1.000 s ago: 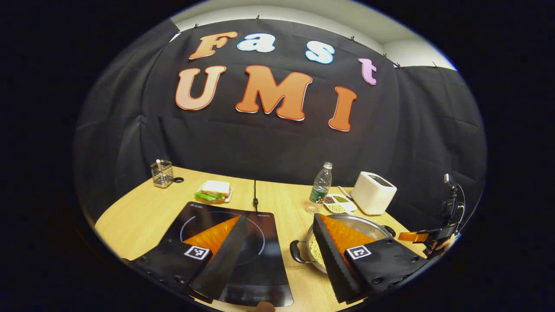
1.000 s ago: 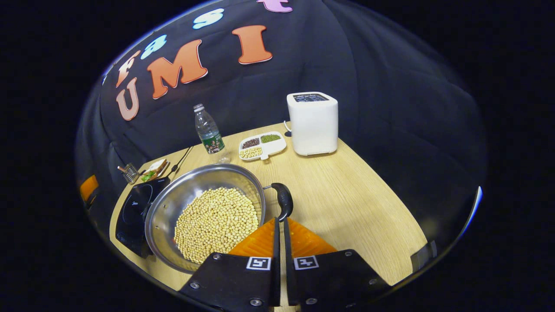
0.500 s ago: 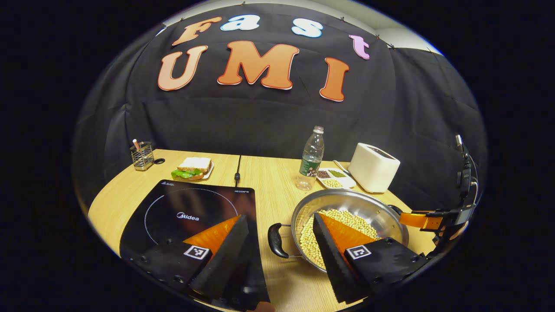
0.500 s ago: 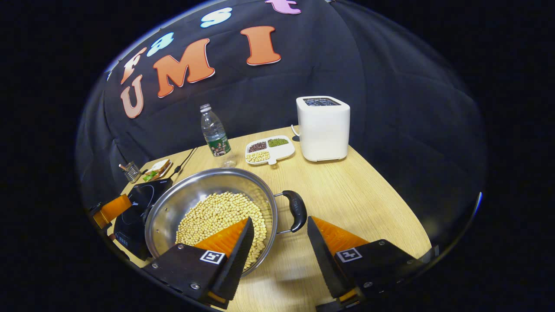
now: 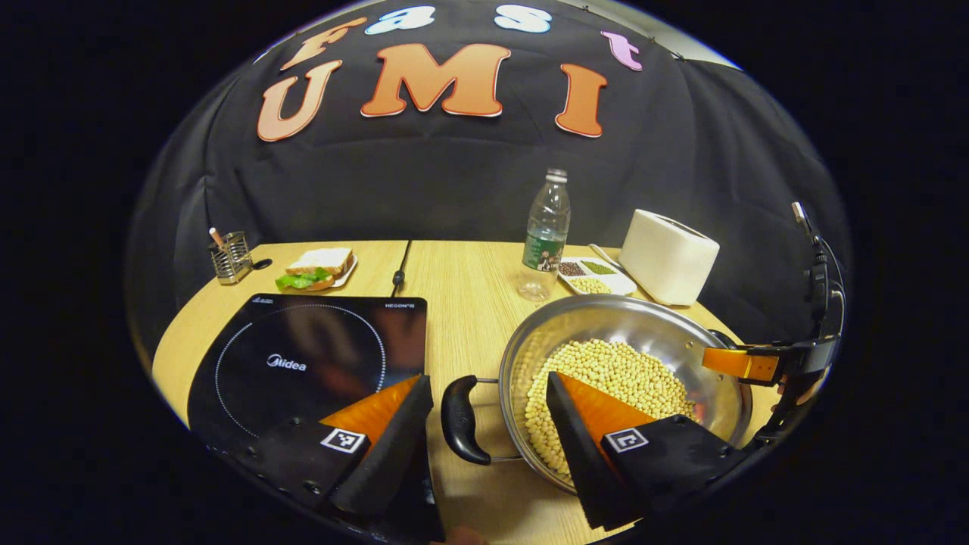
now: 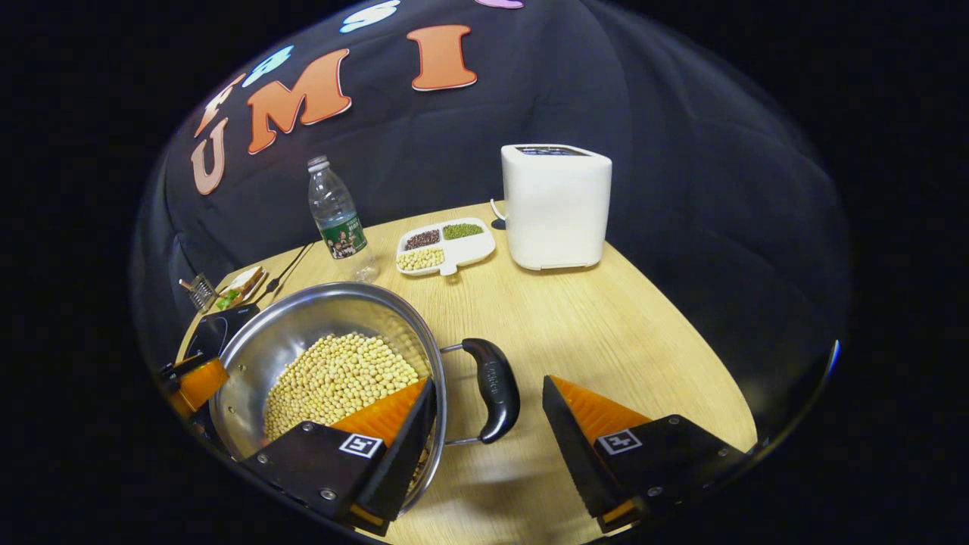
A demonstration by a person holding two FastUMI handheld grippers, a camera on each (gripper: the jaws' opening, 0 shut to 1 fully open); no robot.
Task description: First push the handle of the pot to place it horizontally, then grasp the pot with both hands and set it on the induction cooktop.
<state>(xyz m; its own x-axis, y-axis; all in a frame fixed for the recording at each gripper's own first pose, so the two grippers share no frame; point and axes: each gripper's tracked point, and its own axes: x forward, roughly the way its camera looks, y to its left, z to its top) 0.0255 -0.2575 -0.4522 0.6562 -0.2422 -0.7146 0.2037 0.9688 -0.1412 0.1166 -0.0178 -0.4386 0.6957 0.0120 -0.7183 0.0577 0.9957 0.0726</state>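
Note:
A steel pot [image 5: 606,318] of soybeans stands on the wooden table, right of the black induction cooktop [image 5: 303,356]. Its two black handles lie level, one on each side. My left gripper [image 5: 486,378] is open, with the pot's left handle [image 5: 458,420] between its fingers, untouched. In the right gripper view my right gripper [image 6: 487,381] is open around the other handle [image 6: 492,390]; its left finger reaches over the pot [image 6: 318,318] rim. An orange finger [image 5: 738,363] of the right gripper shows past the pot's far side. The cooktop [image 6: 216,333] lies beyond the pot.
At the back of the table stand a water bottle [image 5: 543,242], a white toaster [image 5: 666,257] and a divided dish of beans [image 5: 590,276]. A sandwich plate [image 5: 318,269] and a wire holder [image 5: 229,257] sit back left. A black cable [image 5: 400,269] runs behind the cooktop.
My right gripper went from shut beside the handle to open around it. Both grippers moved closer and lower, so each handle now lies between a pair of fingers.

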